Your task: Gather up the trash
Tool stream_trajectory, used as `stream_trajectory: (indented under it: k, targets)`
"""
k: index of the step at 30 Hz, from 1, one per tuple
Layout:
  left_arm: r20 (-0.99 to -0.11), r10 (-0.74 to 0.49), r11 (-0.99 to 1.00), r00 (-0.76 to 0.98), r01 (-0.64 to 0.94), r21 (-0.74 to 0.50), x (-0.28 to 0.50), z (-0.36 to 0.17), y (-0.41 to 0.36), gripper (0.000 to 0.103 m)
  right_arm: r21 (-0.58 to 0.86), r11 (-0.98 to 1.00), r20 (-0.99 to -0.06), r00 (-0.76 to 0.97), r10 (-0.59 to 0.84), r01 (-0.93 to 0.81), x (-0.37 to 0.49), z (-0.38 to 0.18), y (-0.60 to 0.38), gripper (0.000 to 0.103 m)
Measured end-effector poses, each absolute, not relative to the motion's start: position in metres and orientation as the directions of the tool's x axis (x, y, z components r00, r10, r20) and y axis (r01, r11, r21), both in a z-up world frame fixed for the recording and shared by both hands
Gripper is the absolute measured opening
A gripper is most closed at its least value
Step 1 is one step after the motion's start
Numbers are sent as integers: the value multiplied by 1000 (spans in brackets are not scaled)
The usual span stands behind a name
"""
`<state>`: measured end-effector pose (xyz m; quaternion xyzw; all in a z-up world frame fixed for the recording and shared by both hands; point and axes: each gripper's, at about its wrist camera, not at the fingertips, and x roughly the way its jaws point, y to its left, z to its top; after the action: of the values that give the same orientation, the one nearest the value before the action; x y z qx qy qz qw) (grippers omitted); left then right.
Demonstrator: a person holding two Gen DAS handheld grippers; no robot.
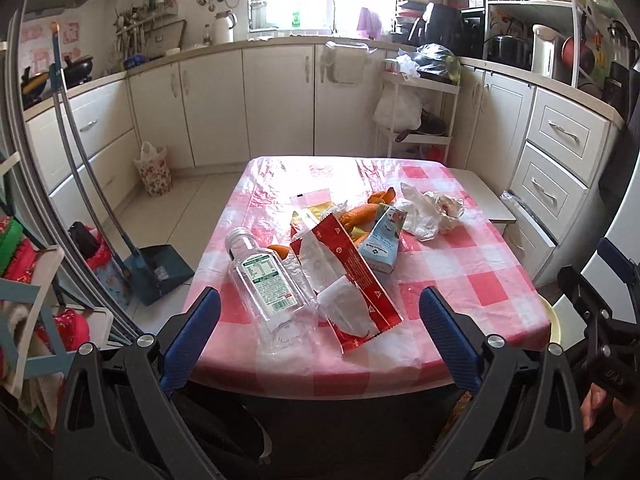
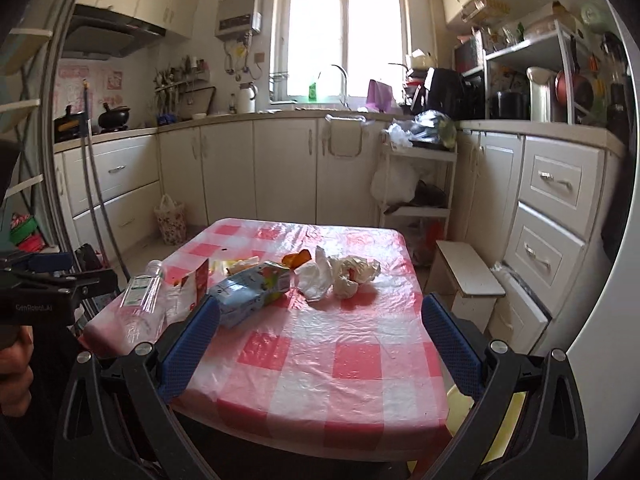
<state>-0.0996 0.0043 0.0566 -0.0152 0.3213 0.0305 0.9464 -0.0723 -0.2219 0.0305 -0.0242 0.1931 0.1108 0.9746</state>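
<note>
Trash lies on a table with a pink checked cloth [image 1: 472, 284]. In the left wrist view I see a clear plastic bottle [image 1: 268, 284] on its side, a red wrapper [image 1: 352, 276], a blue drink carton [image 1: 380, 240], orange peels [image 1: 360, 214] and crumpled white tissue [image 1: 434, 210]. My left gripper [image 1: 320, 312] is open and empty, at the table's near edge in front of the bottle and wrapper. In the right wrist view the carton [image 2: 252, 288], tissue [image 2: 344, 274] and bottle [image 2: 142, 292] lie ahead. My right gripper [image 2: 320, 320] is open and empty over the near cloth [image 2: 320, 360].
A blue dustpan [image 1: 160, 268] with broom and a floral bag [image 1: 154, 170] stand on the floor to the left. A white cart [image 1: 416, 112] and a low stool [image 2: 468, 272] are beyond and right of the table. A yellow bin rim [image 2: 460, 412] shows under the right corner.
</note>
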Motion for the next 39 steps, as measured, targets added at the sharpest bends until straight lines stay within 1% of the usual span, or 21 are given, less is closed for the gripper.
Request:
stream_trajectory:
  k: [8,11,16,19,25,33,39]
  targets:
    - [-556,85,996,827,-82,31,-112,55,4,96,-45,967,-376,901,217,-251,-83,19,-208,97]
    - [-548,85,996,832,-80,33,-112,55,5,96,-45,967,-381,899,216,-251,-83,19,-206,97]
    - [-551,80,996,831,-94,2,-107,56,11,96,-44,966,-374,901,220,-255,-83,13,-208,97]
    - [-557,90,995,826,-92,25,-103,52,9,96,-4,968,-393,890,230,-252,-75,9,-209,97]
    - [-560,96,995,823,-95,31,-102,48,11,96,41,967,-397,884,247,-252,-73,11,-210,97]
    - [-566,91,995,820,-91,27,-100,47,11,96,-2,959,-403,878,259,-284,-74,12,-198,97]
    - [-574,89,995,814,-93,22,-95,45,12,96,-7,954,-403,874,272,-300,-73,13,-194,97]
